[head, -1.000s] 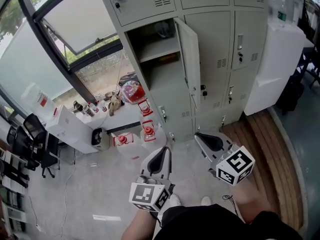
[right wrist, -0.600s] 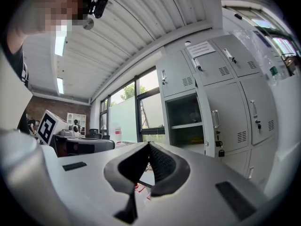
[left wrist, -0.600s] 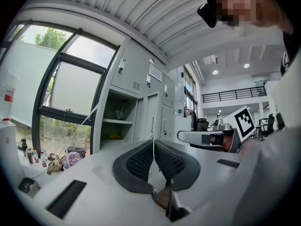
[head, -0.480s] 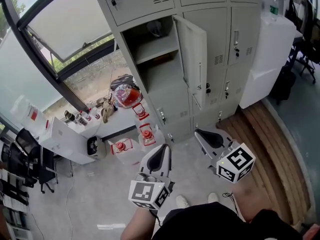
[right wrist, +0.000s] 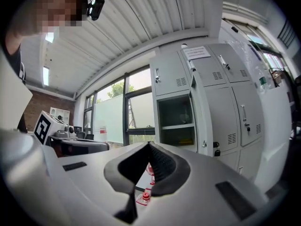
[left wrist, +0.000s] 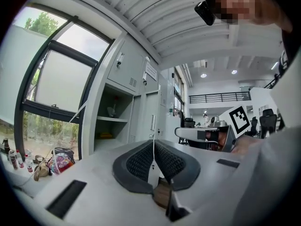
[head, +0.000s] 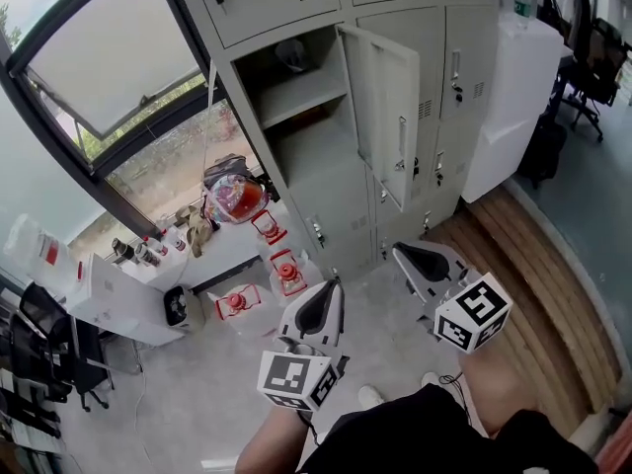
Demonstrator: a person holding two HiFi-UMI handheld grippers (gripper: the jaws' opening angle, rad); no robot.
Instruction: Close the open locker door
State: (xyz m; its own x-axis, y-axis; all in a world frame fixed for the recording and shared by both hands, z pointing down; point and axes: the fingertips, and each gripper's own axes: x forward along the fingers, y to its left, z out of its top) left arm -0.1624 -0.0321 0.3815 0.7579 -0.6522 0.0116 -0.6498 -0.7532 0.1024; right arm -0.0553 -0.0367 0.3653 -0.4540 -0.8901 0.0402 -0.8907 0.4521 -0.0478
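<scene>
The pale grey metal locker door [head: 387,107] stands swung out from the middle row of the grey locker bank [head: 267,3], hinged along the right side of its open compartment [head: 296,117]. Its long axis is upright, and its free edge, with the handle and lock, points out into the room towards us. To its right we see closed doors, then a tall white cabinet [head: 504,87]. Left of the opening is a dark-framed window [head: 109,77], with small red objects [head: 286,270] on the floor by the locker's foot. Bare grey floor [head: 370,294] lies open between the door and our grippers. The left gripper [head: 334,285] and the right gripper [head: 399,252] are both held level, well short of the door, each with its fingers pressed together on nothing.
</scene>
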